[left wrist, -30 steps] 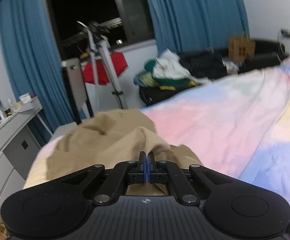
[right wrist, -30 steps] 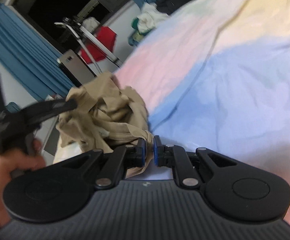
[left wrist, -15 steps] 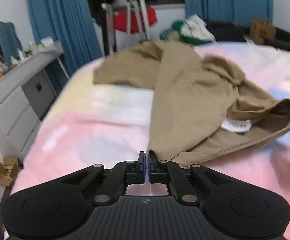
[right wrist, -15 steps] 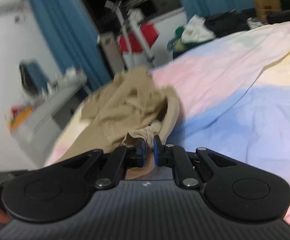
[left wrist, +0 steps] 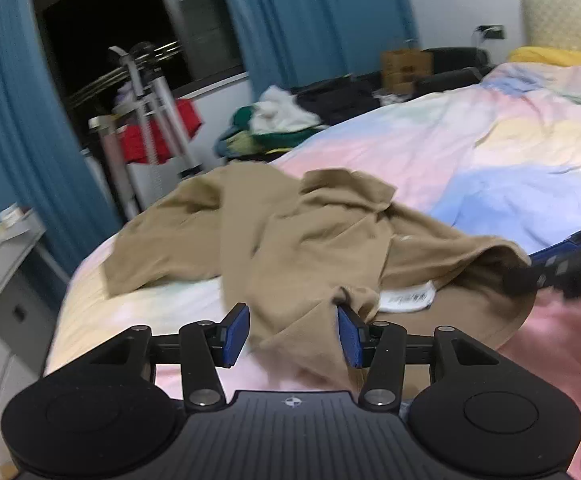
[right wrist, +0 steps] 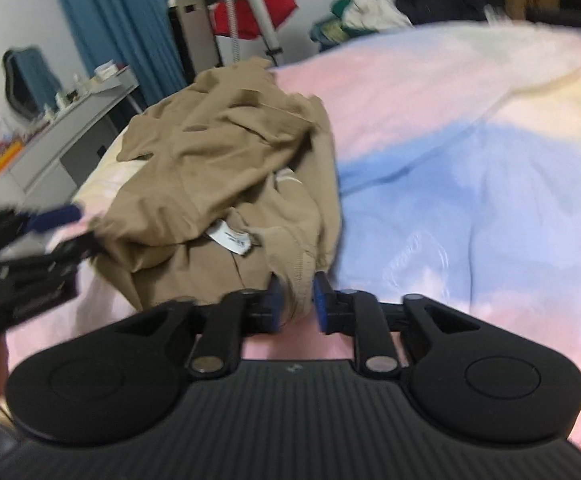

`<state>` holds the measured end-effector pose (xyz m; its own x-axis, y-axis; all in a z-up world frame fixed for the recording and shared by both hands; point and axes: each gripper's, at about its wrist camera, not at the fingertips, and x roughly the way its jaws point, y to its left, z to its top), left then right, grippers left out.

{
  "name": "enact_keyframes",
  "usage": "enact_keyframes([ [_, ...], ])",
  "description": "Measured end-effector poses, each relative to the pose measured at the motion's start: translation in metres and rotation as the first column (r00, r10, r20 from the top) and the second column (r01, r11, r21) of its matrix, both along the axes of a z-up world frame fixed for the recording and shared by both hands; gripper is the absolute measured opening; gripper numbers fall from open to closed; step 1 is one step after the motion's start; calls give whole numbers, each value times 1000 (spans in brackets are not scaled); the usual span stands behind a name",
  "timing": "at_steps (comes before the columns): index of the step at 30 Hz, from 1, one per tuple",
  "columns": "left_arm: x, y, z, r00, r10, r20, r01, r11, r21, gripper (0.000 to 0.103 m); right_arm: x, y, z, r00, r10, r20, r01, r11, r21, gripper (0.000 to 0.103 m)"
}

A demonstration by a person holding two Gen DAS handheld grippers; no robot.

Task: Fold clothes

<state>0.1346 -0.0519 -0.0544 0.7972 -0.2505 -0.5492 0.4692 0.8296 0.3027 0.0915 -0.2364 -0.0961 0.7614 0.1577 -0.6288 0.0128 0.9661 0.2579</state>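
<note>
Two grippers are in use. The left gripper (left wrist: 293, 334) has its jaws spread wide, with a fold of the one tan garment (left wrist: 298, 236) lying loosely between the two blue pads (left wrist: 236, 334) and not pinched by either. The right gripper (right wrist: 294, 302) has its jaws parted a little, with a hem fold of the garment (right wrist: 226, 168) sitting in the gap; whether the pads press on it cannot be told. The garment lies crumpled in one heap on the bed cover (left wrist: 490, 160), near the foot corner of the bed, and one white label (left wrist: 408, 300) faces up on the inside of the cloth between the two grippers. The cover is a single pastel spread in pink, blue and yellow patches. Each gripper shows at the edge of the other's view: the right one at the right margin of the left wrist view, the left one at the left margin of the right wrist view, blurred. Both are held low over the cover, pointing toward the window. Beyond the bed stand one grey dresser (right wrist: 70, 140), one drying rack (left wrist: 150, 120) with a red item, one pile of mixed clothes (left wrist: 278, 120), one cardboard box (left wrist: 404, 66) and blue curtains (left wrist: 310, 20) on either side of a dark window.
</note>
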Motion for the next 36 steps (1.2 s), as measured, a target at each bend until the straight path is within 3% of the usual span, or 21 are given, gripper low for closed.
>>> enact_keyframes([
  [1,4,0,-3,1000,-15,-10,15,1000,-15,51,-1,6,1,1000,11,17,-10,999,-42,45],
  [3,15,1,-10,998,-28,-49,25,998,-65,46,-4,18,4,998,32,51,-26,992,-124,55],
  [5,27,9,-21,992,14,-127,-31,991,-134,20,-6,27,8,995,44,93,-25,980,-195,57],
  [7,40,23,-26,979,78,-191,-117,972,-205,10,-7,32,10,988,46,148,-8,968,-251,57],
  [9,47,48,-22,949,143,-281,-228,928,-296,7,-2,37,9,979,76,190,-17,956,-293,57],
  [12,55,83,-20,882,217,-419,-384,845,-371,5,14,48,7,966,163,202,-88,937,-338,56],
  [14,50,86,-24,871,235,-430,-396,855,-334,5,32,53,2,967,199,157,-139,934,-328,55],
  [17,42,91,-31,855,264,-446,-412,868,-278,5,57,57,-7,967,246,72,-214,930,-297,46],
  [19,37,94,-35,846,281,-453,-421,874,-243,5,65,58,-19,966,257,9,-242,920,-308,31],
  [22,32,90,-30,870,275,-409,-396,884,-249,7,65,53,-21,966,257,-10,-247,921,-302,10],
  [25,29,86,-25,891,267,-367,-376,887,-267,22,54,55,-8,963,266,33,-241,914,-325,8],
  [28,19,89,-16,908,246,-339,-362,870,-336,33,25,68,8,947,306,100,-234,867,-439,7],
  [30,7,85,-6,935,223,-276,-316,876,-364,42,6,79,14,935,326,139,-211,828,-519,7],
  [33,-16,72,11,976,179,-126,-213,909,-359,48,-20,84,17,927,325,188,-158,791,-591,7],
  [36,-40,59,25,990,141,21,-125,931,-343,62,-30,80,19,922,310,232,-99,768,-632,7],
])
